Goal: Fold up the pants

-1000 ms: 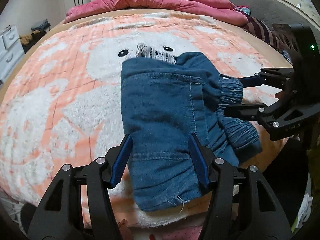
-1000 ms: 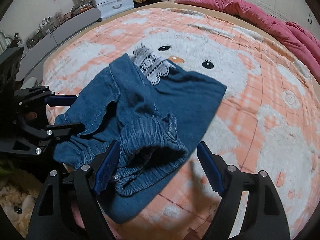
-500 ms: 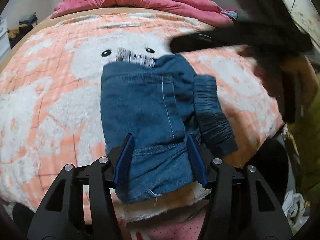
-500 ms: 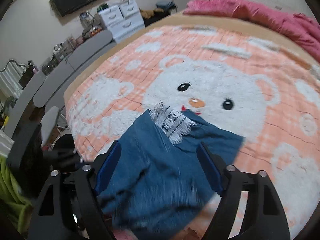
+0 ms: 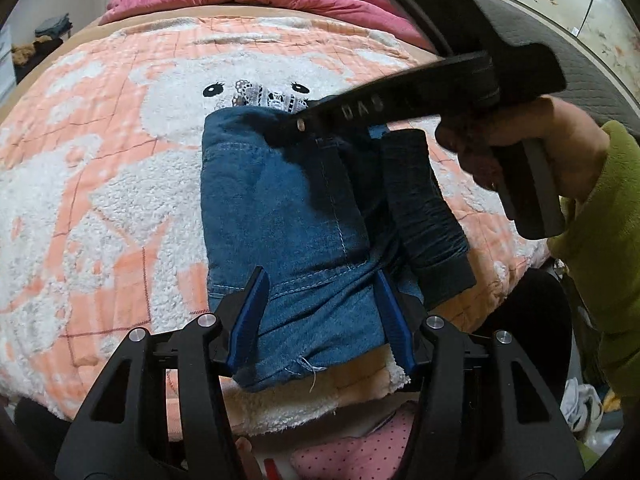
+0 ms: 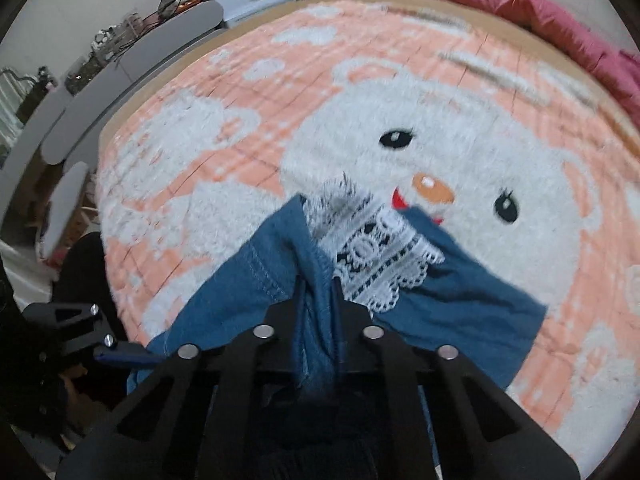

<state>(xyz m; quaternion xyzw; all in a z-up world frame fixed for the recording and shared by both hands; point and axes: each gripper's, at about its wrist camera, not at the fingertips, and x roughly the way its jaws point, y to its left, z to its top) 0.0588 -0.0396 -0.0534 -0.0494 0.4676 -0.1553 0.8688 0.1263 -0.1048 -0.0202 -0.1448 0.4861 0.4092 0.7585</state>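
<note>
Covering the bed, a peach blanket [image 6: 248,128] bears denim pants [image 5: 280,208]; right gripper [image 6: 318,304] pinches them, left gripper [image 5: 320,312] gapes.

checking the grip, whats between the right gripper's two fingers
A bunched fold of the blue pants, pinched in the right gripper just below the white lace trim; the right wrist view shows it.

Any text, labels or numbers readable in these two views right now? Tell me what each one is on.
"DAS": raised letters on the black arm of the right gripper, seen in the left wrist view; any further letters are lost in blur.
No readable text on the pants, blanket or left gripper.
</note>
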